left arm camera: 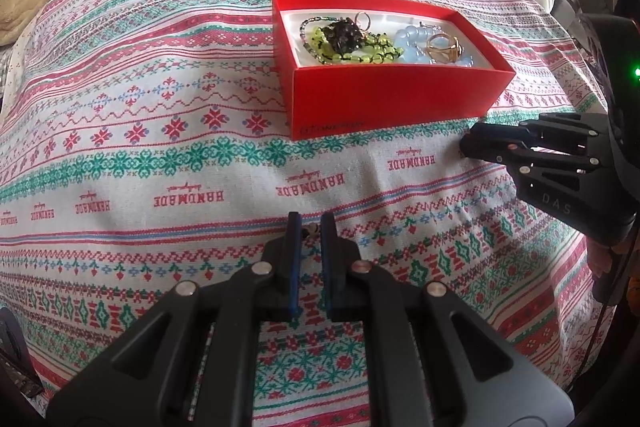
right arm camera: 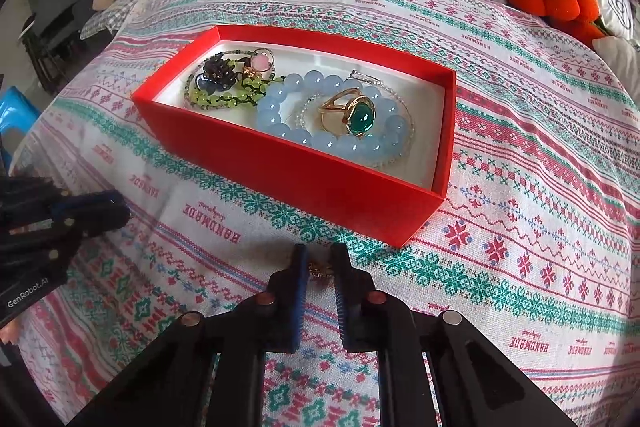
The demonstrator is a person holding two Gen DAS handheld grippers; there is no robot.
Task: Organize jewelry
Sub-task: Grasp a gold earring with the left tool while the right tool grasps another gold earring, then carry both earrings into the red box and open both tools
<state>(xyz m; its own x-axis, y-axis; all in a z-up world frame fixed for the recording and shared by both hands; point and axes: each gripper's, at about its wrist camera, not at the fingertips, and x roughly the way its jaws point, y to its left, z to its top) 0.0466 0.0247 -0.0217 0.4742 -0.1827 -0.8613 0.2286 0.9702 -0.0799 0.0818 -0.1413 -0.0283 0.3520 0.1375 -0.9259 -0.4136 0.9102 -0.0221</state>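
An open red cardboard box [right arm camera: 296,167] sits on a patterned red-and-green woven cloth [right arm camera: 520,227], holding a pale blue bead bracelet [right arm camera: 288,95], a gold ring with a green stone [right arm camera: 352,113] and green beads [right arm camera: 224,99]. The left gripper [left arm camera: 311,227] and right gripper [right arm camera: 322,259] are each nearly closed — each pinches a small metal piece, too small to identify.

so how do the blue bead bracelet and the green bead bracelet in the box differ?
The blue bead bracelet has large, smooth, pale beads; the green bead bracelet has smaller yellow-green beads on dark cord. Blue carries the gold ring; green lies under a dark cluster. Both are inside the red box.
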